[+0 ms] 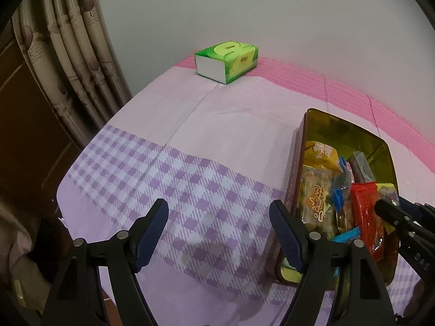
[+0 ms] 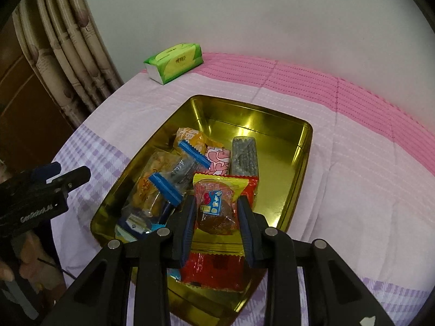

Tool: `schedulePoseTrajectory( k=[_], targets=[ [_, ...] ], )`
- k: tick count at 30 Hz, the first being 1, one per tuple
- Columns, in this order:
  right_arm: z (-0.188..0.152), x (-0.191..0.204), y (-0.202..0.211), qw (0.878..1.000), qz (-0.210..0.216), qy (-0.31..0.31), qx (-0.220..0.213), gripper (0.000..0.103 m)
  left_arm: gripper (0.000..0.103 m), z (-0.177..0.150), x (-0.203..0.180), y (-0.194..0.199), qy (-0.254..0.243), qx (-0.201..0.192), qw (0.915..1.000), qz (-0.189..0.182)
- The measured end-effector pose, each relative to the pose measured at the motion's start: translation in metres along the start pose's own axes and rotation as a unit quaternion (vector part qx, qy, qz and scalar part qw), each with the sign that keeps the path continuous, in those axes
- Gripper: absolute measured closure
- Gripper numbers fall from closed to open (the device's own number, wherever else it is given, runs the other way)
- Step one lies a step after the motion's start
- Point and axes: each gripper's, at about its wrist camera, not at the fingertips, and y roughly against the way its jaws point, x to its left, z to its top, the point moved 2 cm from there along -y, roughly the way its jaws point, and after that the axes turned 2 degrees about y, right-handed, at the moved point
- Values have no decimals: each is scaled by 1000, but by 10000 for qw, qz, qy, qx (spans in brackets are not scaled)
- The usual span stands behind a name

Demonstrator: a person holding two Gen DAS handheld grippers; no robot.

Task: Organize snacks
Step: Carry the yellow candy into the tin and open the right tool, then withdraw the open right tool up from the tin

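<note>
An open gold-lined tin (image 2: 244, 106) sits on the cloth-covered table and holds several wrapped snacks. My right gripper (image 2: 217, 201) hangs over the tin's near end, shut on a yellow-edged clear packet (image 2: 214, 190) with a brown cake inside. Beneath it lies a red packet (image 2: 217, 271). Blue-edged packets (image 2: 165, 187), an orange one and a dark bar (image 2: 243, 154) lie farther in. In the left wrist view my left gripper (image 1: 218, 206) stands open over the purple checked cloth, just left of the tin (image 1: 304, 125), nothing between its fingers. The right gripper (image 1: 391, 206) shows at that view's right edge.
A green tissue pack (image 1: 227, 61) lies at the far edge of the table by the white wall. A patterned curtain (image 1: 68, 54) hangs at the left. A person's hand (image 2: 27, 255) holds the left gripper (image 2: 69, 171). The cloth (image 1: 190, 125) has lilac, checked and pink bands.
</note>
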Motion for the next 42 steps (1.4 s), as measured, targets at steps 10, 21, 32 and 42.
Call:
schedulePoseTrajectory(
  k=[10,21,32,42],
  targets=[
    [2,3,-16,9995,-287,-43,143,74,26,-5,-1,-2,-5,56,10000,42],
    [4,3,-19,9990,-434,-103,100,55,26,-7,-3,-5,-70,97,9999,40],
    [7,3,8,9981,-552,-204,-159,6,26,-8,-9,-5,-228,131,9997,-2],
    [-6,5,38,9977,-536,-373,-171,2,26,-12,-17,-1,-415,161,9990,-13]
  ],
)
